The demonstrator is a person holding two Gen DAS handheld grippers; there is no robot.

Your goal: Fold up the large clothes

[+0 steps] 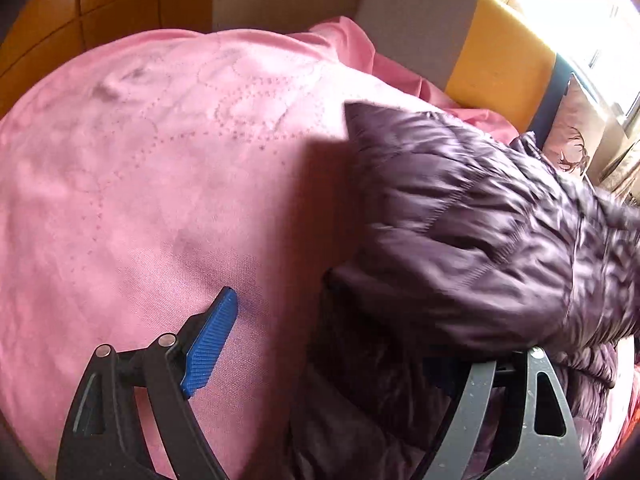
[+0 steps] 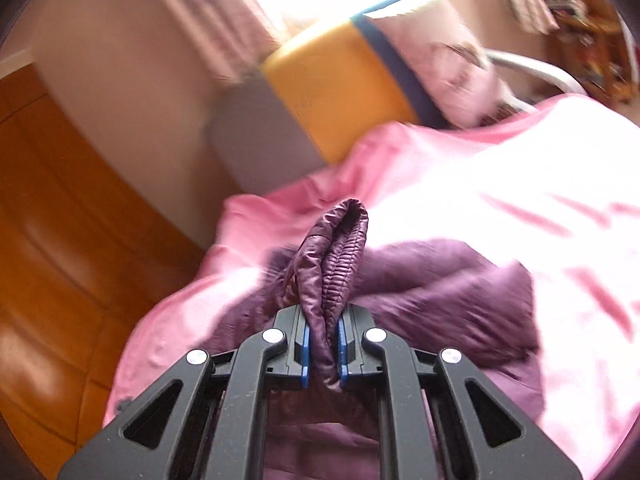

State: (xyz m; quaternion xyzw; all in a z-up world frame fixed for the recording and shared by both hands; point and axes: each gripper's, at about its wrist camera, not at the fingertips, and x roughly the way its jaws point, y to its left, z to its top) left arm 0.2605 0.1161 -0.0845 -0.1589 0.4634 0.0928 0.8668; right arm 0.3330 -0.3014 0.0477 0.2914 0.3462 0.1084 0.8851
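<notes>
Across the bed, a pink bedspread (image 1: 140, 152) covers nearly the whole surface, and a yellow-and-grey headboard cushion (image 2: 336, 80) stands at its far end. On the spread's right part lies the purple quilted puffer jacket (image 1: 460, 216), partly bunched, its shiny panels heaped on one another. It looks light, soft and slippery; the padding should spring back, so folds will likely need pressing flat. Hems, cuffs and stitched seams seem the surest places to take hold, since the smooth shell may slide out of a shallow pinch. The right gripper (image 2: 323, 354), angled down toward the bed, is clamped on a gathered ribbed edge of the jacket, which stands up between its blue pads (image 2: 305, 354). The left gripper (image 1: 320, 344) tilts steeply down over the spread with its jaws wide apart; jacket fabric drapes over its right finger, nothing is pinched.
</notes>
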